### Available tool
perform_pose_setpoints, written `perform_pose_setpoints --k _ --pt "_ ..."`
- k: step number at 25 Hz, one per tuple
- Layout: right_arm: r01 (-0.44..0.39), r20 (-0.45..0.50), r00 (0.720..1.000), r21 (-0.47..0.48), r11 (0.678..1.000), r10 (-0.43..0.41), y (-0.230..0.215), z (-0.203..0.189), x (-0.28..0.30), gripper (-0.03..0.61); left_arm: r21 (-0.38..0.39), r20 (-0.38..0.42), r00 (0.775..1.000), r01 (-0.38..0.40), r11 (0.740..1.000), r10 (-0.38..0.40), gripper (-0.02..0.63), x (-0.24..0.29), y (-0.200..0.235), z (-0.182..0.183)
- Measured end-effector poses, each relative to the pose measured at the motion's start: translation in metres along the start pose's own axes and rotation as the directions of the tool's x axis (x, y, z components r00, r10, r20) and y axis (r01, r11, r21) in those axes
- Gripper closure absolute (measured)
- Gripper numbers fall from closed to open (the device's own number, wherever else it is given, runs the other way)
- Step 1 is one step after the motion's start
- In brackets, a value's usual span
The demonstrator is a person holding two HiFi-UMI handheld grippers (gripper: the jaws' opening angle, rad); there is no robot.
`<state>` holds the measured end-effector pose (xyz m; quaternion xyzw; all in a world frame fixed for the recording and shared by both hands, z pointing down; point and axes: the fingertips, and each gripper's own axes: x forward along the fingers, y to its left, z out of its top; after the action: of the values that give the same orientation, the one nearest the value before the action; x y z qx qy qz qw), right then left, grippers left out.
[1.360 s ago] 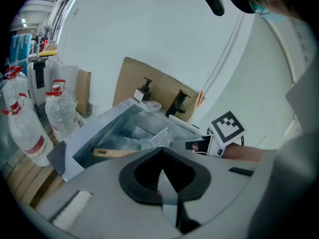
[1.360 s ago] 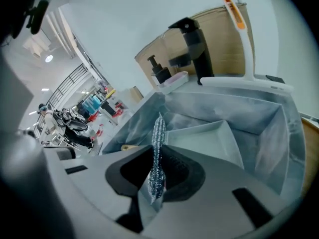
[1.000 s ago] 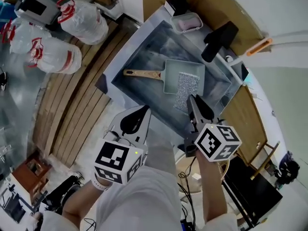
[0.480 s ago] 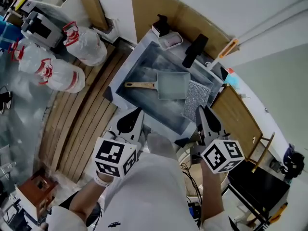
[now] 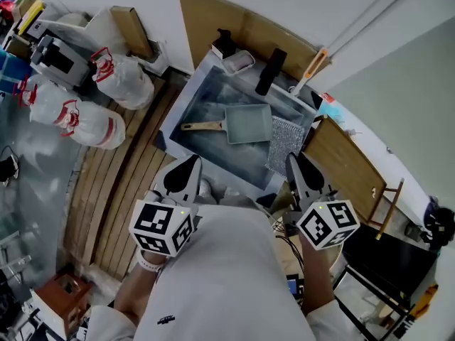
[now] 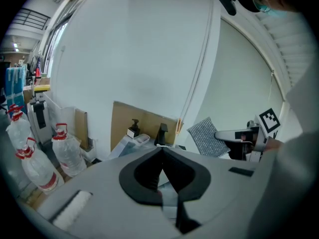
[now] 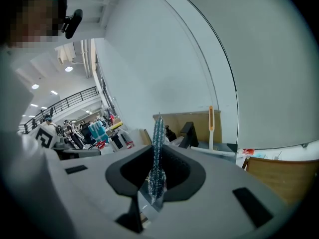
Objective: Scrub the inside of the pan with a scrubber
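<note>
A square grey-blue pan (image 5: 248,124) with a wooden handle (image 5: 200,126) lies in the steel sink (image 5: 186,105). My right gripper (image 5: 296,168) is shut on a silvery mesh scrubber (image 5: 284,142), which hangs over the sink's right side, beside the pan. In the right gripper view the scrubber (image 7: 158,153) stands edge-on between the closed jaws. The left gripper view shows it as a grey sheet (image 6: 206,138) held out by the right gripper (image 6: 234,135). My left gripper (image 5: 183,172) is shut and empty, raised in front of the sink's near edge; its jaws (image 6: 160,156) meet with nothing between them.
A black faucet (image 5: 271,71), a soap dispenser (image 5: 222,44), a pink soap dish (image 5: 239,61) and an orange-handled brush (image 5: 313,65) line the sink's back. A wooden board (image 5: 346,168) lies right of the sink. Water bottles (image 5: 89,123) and a wooden slat floor (image 5: 117,183) are on the left.
The view has pulled back and both grippers have risen away from the sink. The scrubber came off the pan's right half and now hangs beside it in my right gripper.
</note>
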<state>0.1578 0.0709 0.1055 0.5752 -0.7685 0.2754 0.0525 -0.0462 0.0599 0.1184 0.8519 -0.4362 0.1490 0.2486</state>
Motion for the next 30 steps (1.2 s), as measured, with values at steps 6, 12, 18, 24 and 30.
perform_pose_setpoints --k 6,12,18,24,30 --pt "0.023 0.015 1.000 -0.029 0.999 -0.022 -0.001 -0.007 -0.006 0.531 0.031 0.029 1.000 -0.010 0.999 0.009 0.620 -0.001 0.006 0.013" --pt "0.013 0.024 1.000 -0.064 0.998 -0.011 0.011 -0.005 -0.001 0.531 0.073 0.031 1.000 -0.004 0.997 0.001 0.618 -0.003 0.007 0.015" --pt "-0.007 0.020 1.000 -0.067 0.998 0.009 0.017 -0.007 0.004 0.531 0.077 0.031 1.000 0.000 0.997 -0.003 0.620 -0.001 0.003 0.015" --pt "-0.020 0.027 0.999 -0.106 0.994 0.023 0.028 -0.005 0.007 0.531 0.075 0.035 0.999 -0.003 0.997 0.001 0.619 -0.002 0.001 0.015" --pt "-0.020 0.039 0.999 -0.130 0.991 0.025 0.032 -0.005 0.004 0.531 0.080 0.042 0.999 -0.006 0.997 0.002 0.618 -0.005 -0.007 0.014"
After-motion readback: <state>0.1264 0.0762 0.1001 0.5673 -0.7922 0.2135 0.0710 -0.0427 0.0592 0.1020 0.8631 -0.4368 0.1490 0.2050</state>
